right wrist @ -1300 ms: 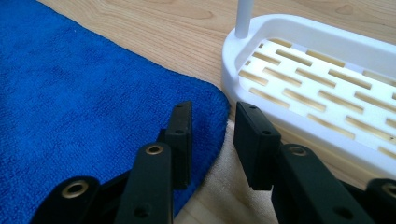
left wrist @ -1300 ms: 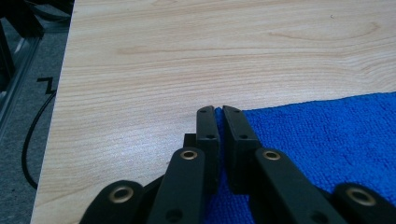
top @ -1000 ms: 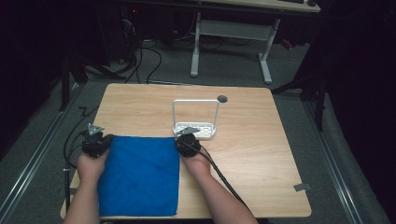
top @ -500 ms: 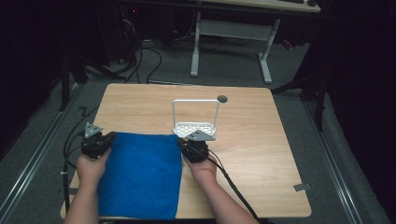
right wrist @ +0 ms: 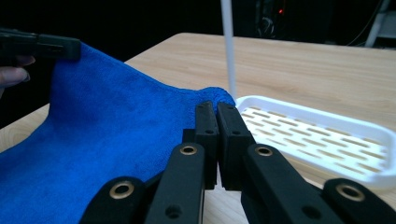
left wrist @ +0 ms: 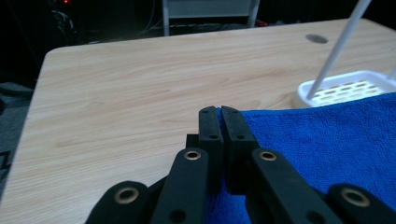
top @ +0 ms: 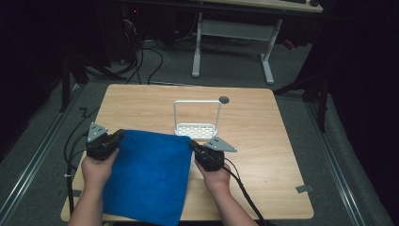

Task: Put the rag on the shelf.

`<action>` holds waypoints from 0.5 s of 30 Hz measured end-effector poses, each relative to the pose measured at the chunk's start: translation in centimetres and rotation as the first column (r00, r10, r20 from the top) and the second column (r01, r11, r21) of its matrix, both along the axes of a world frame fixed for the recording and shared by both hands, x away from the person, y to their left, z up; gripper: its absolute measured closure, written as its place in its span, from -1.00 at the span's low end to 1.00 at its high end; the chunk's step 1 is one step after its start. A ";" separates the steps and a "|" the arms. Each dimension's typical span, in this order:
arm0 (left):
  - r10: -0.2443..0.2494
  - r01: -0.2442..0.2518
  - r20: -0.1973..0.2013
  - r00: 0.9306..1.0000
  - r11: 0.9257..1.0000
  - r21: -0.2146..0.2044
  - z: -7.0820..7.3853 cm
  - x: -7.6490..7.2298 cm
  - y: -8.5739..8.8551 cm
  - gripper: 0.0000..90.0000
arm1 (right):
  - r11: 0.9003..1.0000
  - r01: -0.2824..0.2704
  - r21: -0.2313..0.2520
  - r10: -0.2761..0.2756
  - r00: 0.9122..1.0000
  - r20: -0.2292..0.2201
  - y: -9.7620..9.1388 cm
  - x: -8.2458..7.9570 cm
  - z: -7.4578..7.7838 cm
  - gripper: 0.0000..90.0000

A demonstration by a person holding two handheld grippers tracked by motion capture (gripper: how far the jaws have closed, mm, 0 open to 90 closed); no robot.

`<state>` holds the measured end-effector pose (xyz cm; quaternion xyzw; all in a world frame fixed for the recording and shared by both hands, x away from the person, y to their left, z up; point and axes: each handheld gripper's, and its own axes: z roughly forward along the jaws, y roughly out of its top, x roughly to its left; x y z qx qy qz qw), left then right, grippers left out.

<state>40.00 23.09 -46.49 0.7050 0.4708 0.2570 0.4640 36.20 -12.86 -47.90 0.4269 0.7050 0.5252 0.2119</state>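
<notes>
Both grippers hold the blue towel by its far corners.

The left gripper (top: 117,136) and right gripper (top: 194,145) are clenched on the towel (top: 150,174), forearms reaching in from the near edge; the towel drapes over the table (top: 263,141), just near the white rack (top: 196,128).

1 blue towel (top: 149,176), 1 white rack (top: 196,128), 2 tongs, 1 wooden table (top: 263,136)

left gripper (left wrist: 220,112) pinching blue towel (left wrist: 322,140), wooden table (left wrist: 140,84)

cloth (top: 149,176): blue | rack (top: 196,128): white | table (top: 263,136): light wood
</notes>
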 end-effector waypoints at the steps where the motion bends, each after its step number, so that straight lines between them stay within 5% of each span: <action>1: -0.007 0.007 0.004 1.000 1.000 -0.006 0.1 -0.2 -0.3 0.96 | 1.000 0.004 0.000 -0.004 1.000 0.009 -0.3 -0.1 0.1 0.97; 15: -0.111 0.111 0.046 0.993 0.994 0.009 1.0 -1.7 -4.3 0.96 | 0.995 0.093 0.048 -0.095 0.995 0.031 -4.9 -2.6 0.0 0.97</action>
